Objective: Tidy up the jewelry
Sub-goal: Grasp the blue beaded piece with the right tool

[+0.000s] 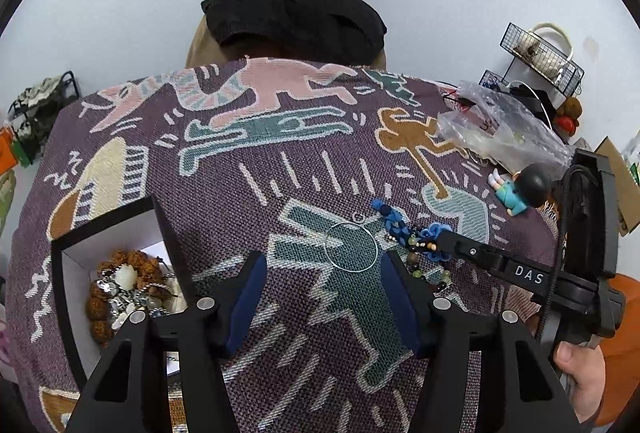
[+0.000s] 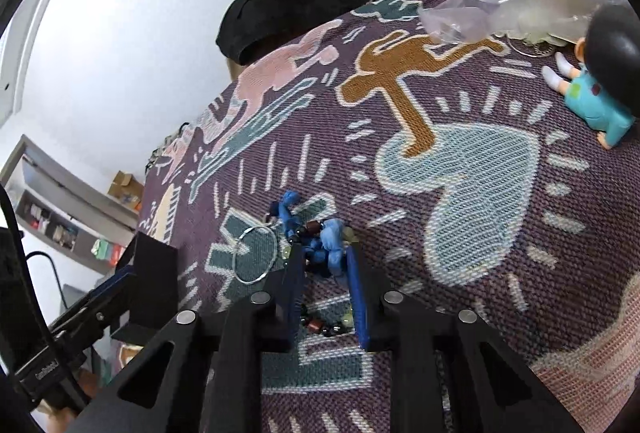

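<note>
A blue knotted cord with a beaded bracelet [image 1: 416,239] lies on the patterned cloth [image 1: 304,161], beside a thin silver hoop [image 1: 352,247]. My left gripper [image 1: 324,267] is open and empty, its fingertips flanking the near side of the hoop. My right gripper [image 2: 322,253] is nearly closed around the blue cord and beads [image 2: 328,241] on the cloth; it also shows in the left wrist view [image 1: 440,245]. The hoop [image 2: 256,253] lies left of the right gripper. A black box [image 1: 100,273] at the left holds several bracelets and beads.
A crumpled clear plastic bag [image 1: 492,125] and a small figurine in teal [image 1: 520,189] lie at the right of the cloth. A wire rack [image 1: 540,53] stands behind them. A black cushion [image 1: 296,17] sits at the far edge.
</note>
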### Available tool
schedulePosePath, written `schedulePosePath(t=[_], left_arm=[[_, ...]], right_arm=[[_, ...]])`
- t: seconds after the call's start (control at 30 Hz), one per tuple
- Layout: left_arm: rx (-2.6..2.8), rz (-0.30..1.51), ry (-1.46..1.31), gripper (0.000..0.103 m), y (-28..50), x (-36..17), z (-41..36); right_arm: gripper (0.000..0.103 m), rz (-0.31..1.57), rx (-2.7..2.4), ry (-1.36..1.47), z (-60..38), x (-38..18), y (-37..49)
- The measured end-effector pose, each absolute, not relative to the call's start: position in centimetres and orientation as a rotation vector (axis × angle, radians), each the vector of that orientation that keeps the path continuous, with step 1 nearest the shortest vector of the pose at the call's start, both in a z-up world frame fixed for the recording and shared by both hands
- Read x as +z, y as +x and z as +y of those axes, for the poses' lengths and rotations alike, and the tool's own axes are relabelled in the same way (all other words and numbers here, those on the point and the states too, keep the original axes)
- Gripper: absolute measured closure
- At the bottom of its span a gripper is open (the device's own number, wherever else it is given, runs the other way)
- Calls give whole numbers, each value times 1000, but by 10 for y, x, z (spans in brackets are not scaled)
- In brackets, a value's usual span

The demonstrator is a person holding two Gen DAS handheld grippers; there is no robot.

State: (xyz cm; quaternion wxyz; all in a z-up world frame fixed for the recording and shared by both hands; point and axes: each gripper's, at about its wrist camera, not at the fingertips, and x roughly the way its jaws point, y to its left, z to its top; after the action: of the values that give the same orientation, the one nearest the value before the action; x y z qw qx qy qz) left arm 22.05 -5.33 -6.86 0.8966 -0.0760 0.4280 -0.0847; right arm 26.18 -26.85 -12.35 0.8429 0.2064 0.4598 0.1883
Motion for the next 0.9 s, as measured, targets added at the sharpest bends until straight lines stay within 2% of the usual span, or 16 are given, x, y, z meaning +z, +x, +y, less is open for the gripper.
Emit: schedulePosePath(t=[0.63,0.67,0.73,0.9], left_arm=[[-137,969,-92,42,259,-102,-79],[-132,971,-89,43,262,-104,-80],[-122,980,-82,53,267,-108,-81],[-100,1005,-55,63,277,-120,-85]], right_arm=[[84,763,489,519,-311,-63,223],[84,758,483,522,-314,-62,222],[84,752,472,529,-322,-62,220],[84,753,461,554,-335,-68,218]])
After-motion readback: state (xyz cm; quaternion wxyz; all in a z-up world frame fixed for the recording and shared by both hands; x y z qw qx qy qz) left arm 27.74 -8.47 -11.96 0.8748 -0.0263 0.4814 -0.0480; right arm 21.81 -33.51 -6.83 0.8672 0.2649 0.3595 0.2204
